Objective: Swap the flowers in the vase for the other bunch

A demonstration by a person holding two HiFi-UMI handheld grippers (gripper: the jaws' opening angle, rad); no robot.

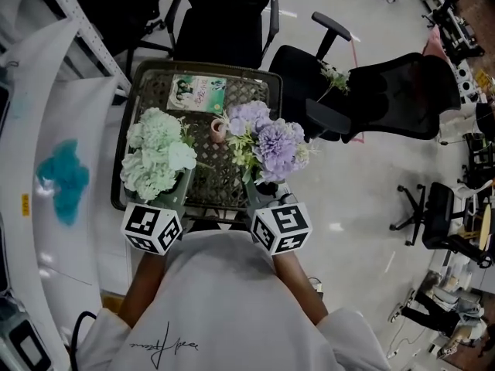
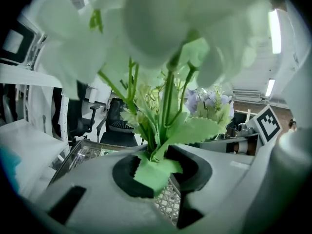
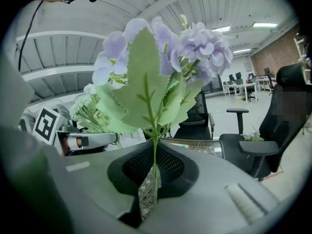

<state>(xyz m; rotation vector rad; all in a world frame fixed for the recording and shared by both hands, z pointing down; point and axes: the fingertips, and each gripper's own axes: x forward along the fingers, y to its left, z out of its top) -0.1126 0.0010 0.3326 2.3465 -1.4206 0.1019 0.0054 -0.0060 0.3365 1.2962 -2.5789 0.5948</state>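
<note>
- Left gripper [image 2: 155, 173] grasped the green bunch [image 1: 158, 151] low on its stems. A leaf and the stems filled the gap between the jaws, which stood partly apart around them.
- That bunch stood upright above the gripper, over the near-left part of the desk [image 1: 249, 93]. Its pale heads were close and blurred in the left gripper view.
- Right gripper [image 3: 148, 182] was clenched on the purple bunch [image 1: 272, 141], jaws almost together on one thin stem.
- The purple bunch rose upright from that gripper, over the near-right part of the desk. In the right gripper view a broad toothed leaf stood in front of its blooms.
- Both grippers were side by side at the near edge of the desk, just ahead of the person's white shirt [image 1: 224, 300].
- The vase [image 1: 220, 129], small and pink, stood on the mesh top of the desk between the two bunches. It was just beside the leaves of the purple bunch and near the green bunch.
- A card [image 1: 197, 93] with green print lay flat on the far part of the desk, behind the vase.
- One black chair [image 1: 224, 14] stood at the far side of the desk.
- A second chair [image 1: 387, 95] stood to the right of the desk, with a small sprig [image 1: 334, 76] lying on it.
- Left of the desk lay a white sheet [image 1: 46, 114] with a teal blotch on it.
</note>
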